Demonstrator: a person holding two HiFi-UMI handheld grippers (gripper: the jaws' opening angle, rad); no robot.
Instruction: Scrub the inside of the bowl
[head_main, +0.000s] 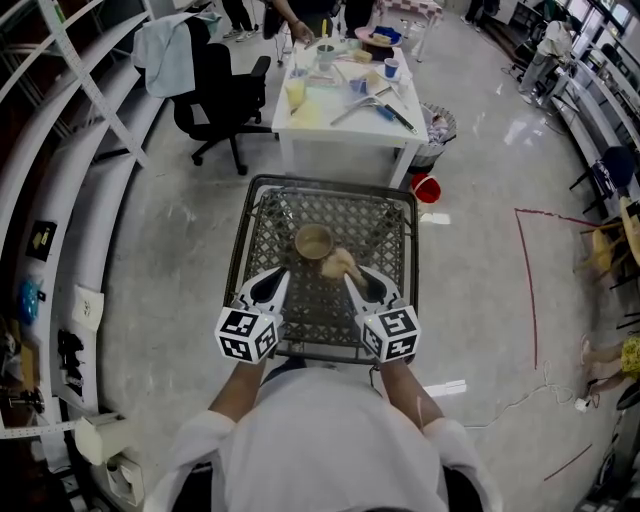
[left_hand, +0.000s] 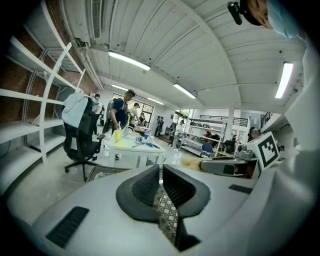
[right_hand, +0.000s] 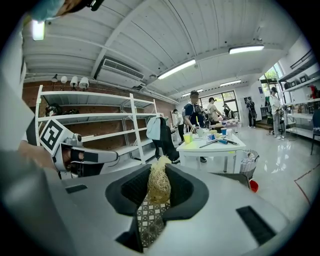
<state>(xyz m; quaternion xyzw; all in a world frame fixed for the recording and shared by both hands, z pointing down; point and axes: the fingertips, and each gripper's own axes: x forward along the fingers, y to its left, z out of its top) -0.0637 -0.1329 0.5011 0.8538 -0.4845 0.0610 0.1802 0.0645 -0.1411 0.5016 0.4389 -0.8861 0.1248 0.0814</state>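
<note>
- Bowl (head_main: 313, 241), one: sitting upright on the wire-mesh table (head_main: 385, 235), lying just ahead and slightly left of the right gripper (head_main: 349, 276), which is the nearer of the two.
- Straw-fibre scrubber (right_hand: 159, 181), one: being clamped between the right gripper's jaws, tuft pointing forward, just beside the bowl's near rim; contact unclear.
- Left gripper (left_hand: 161, 183), one: jaws pressing together on nothing, hovering near the bowl's left side.

1. The bowl (head_main: 313, 241) shows only in the head view, and whether the scrubber (head_main: 338, 265) touches its rim cannot be told.
2. The scrubber's lower part is hidden between the right gripper's (right_hand: 159, 167) jaws.
3. Items on the white table (head_main: 310, 128) are too small to name.
4. The marker cubes (head_main: 247, 333) hide the mesh table's (head_main: 330, 182) near rim.
</note>
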